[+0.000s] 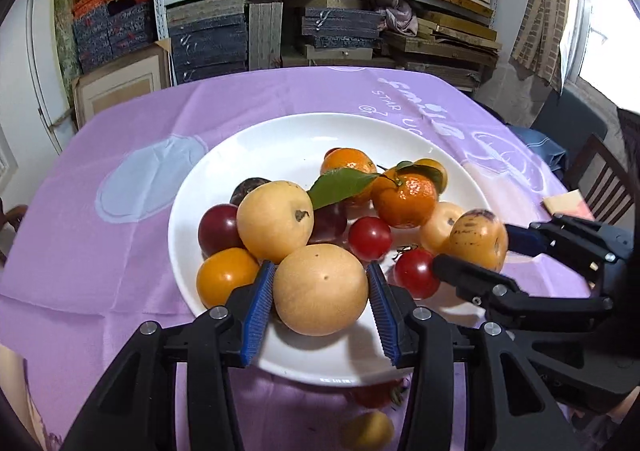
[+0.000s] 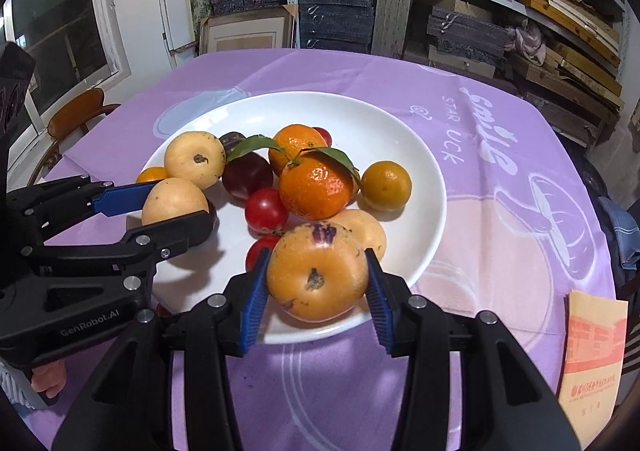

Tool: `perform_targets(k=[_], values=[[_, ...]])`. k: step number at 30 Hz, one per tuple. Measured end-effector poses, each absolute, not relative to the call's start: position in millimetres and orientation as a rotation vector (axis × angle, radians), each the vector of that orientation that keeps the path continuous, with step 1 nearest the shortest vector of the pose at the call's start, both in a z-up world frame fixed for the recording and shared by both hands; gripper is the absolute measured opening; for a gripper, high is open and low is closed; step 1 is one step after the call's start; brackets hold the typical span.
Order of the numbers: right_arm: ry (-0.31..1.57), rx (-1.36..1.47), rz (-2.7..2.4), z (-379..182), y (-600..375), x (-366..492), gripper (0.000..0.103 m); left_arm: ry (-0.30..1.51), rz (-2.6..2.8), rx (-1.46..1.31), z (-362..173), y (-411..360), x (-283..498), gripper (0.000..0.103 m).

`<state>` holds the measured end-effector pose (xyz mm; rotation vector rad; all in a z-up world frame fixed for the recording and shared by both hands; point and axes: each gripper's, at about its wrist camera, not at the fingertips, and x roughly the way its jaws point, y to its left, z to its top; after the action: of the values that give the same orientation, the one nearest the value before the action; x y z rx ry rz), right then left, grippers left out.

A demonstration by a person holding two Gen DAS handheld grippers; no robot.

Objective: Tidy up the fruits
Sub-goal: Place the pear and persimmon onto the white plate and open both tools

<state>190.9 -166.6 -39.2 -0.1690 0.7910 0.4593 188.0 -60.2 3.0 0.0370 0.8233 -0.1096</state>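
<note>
A white plate (image 1: 280,123) (image 2: 380,119) on the purple cloth holds a heap of fruit: leafy mandarins (image 1: 404,199) (image 2: 316,187), red tomatoes (image 1: 370,237), dark plums and a pale yellow pear (image 1: 275,221). My left gripper (image 1: 320,293) (image 2: 176,207) is shut on a second pale yellow pear (image 1: 320,283) (image 2: 172,199), held over the plate's near part. To its right, my right gripper (image 2: 318,275) (image 1: 476,247) is shut on an orange-yellow spotted fruit (image 2: 318,267) (image 1: 480,237) with a purple smudge, over the plate's near rim.
On the cloth below the plate's near rim, blurred, lie a red fruit (image 1: 376,395) and a small yellow fruit (image 1: 368,429). An orange printed paper (image 2: 596,363) lies near the table's right edge. Chairs (image 1: 600,179) (image 2: 80,111) stand at both sides; packed shelves (image 1: 320,11) fill the back.
</note>
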Motion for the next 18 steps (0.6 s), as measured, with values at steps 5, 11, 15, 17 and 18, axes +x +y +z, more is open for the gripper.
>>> perform_targets(k=[5, 11, 15, 17, 18], values=[[0.789, -0.2, 0.461, -36.6, -156.9, 205.2, 0.045, 0.81, -0.072, 0.035, 1.6, -54.7, 206.4, 0.048], [0.774, -0.16, 0.461, -32.0, -174.5, 207.0, 0.072, 0.798, -0.079, 0.041, 14.0, -50.5, 194.5, 0.059], [0.748, -0.1, 0.479, -22.0, -190.5, 192.6, 0.072, 0.768, -0.058, 0.02, 29.0, -39.6, 175.8, 0.081], [0.718, -0.055, 0.48, -12.9, -201.5, 179.8, 0.072, 0.756, -0.046, 0.026, 36.5, -35.0, 164.0, 0.081], [0.699, -0.028, 0.478, -7.4, -207.9, 171.4, 0.073, 0.75, -0.041, 0.032, 40.0, -33.5, 157.6, 0.081]])
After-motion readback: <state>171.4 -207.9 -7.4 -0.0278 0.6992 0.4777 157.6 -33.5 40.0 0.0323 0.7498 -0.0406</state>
